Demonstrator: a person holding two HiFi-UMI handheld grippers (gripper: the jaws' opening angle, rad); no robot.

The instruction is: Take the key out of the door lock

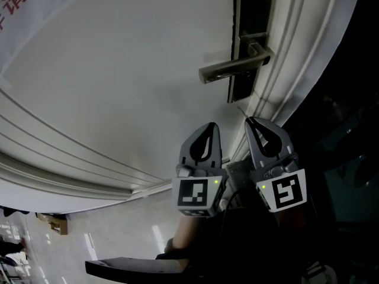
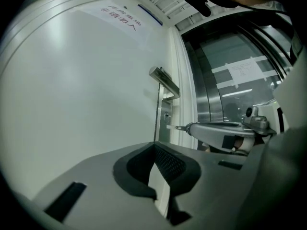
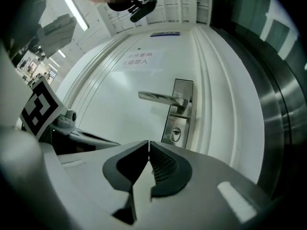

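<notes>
- Door [image 1: 118,70]: white panel, fills the space ahead and to the left of both tools. Paper notice [image 3: 136,59] with red print is stuck high on it, above the handle.
- Left gripper [image 1: 210,125]: jaws together at the tips, nothing between them; its own view shows only the white door through the gap behind the pads [image 2: 154,146]. Points at the bare panel, below the handle and well short of the lock. Marker cube [image 1: 194,195] sits at its rear.
- Lever handle [image 1: 234,67]: metal, runs level, free end to the left, above and ahead of both tools. Neither tool touches it.
- Right gripper [image 1: 249,120]: just right of the left one, jaws closed [image 3: 148,143]. Seen side-on from the left gripper view, its tip [image 2: 189,127] pinches the key by the head.
- Key [image 2: 175,127]: thin blade sticks out past the right jaw tips toward the lock plate. In the head view it is a fine sliver [image 1: 240,108] between tip and plate. Cannot tell whether the blade end touches the plate.
- Lock plate [image 3: 180,111]: tall metal plate straight ahead of the right tool. Keyhole [image 3: 175,134] sits low on it, under the handle; its slot looks open, no key in it.
- Door frame [image 1: 302,52]: ribbed white moulding, right of the plate and the right tool.
</notes>
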